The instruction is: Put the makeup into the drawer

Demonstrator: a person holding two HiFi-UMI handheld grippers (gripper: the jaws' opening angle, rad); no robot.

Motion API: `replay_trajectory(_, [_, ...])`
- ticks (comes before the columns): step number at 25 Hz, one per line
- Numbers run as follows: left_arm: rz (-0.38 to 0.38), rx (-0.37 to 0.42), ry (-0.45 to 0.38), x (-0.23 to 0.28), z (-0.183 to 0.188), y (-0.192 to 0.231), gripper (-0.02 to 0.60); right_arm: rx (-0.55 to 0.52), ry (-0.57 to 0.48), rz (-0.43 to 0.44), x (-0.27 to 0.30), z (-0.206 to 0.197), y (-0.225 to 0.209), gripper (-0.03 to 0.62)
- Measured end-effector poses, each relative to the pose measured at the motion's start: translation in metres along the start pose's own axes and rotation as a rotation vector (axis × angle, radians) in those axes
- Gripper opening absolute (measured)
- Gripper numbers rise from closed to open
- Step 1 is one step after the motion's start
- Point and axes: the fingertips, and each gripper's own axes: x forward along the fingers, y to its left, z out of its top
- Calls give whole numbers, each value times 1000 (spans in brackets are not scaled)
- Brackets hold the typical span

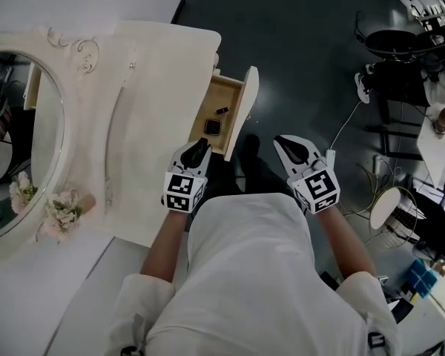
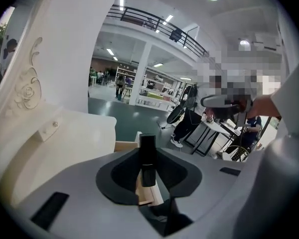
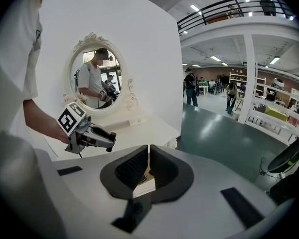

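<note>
A cream vanity table [image 1: 156,124] has its drawer [image 1: 246,99] pulled out to the right. Inside the drawer lie a small dark stick [image 1: 222,110] and a square compact [image 1: 213,127]. My left gripper [image 1: 199,147] hovers at the drawer's near end, shut on a black makeup tube [image 2: 147,158] that stands upright between its pads. The drawer's wooden edge [image 2: 123,146] shows just beyond it. My right gripper [image 1: 286,144] hangs over the dark floor to the right of the drawer, jaws shut with nothing in them [image 3: 148,156]. The left gripper [image 3: 92,136] also shows in the right gripper view.
An oval mirror [image 1: 18,147] and pale flowers [image 1: 63,212] stand at the vanity's left. A black chair [image 1: 397,47], a white cable [image 1: 348,128] and a round white stool [image 1: 389,208] are on the floor to the right. People stand far off in the hall [image 3: 190,86].
</note>
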Motion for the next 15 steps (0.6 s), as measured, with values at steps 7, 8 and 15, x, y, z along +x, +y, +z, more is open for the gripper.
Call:
replay_trajectory(7, [18,17,84,48,-25,7,101,9,47,43,19,-16,-13,34])
replay_trajectory(8, [24,14,98,56,-29,9,101,14,56,55,23,-18,-15,34])
replay_trajectory(15, [66,-41,241,113,-74,22,101,42,102,120,45,-30,-36,34])
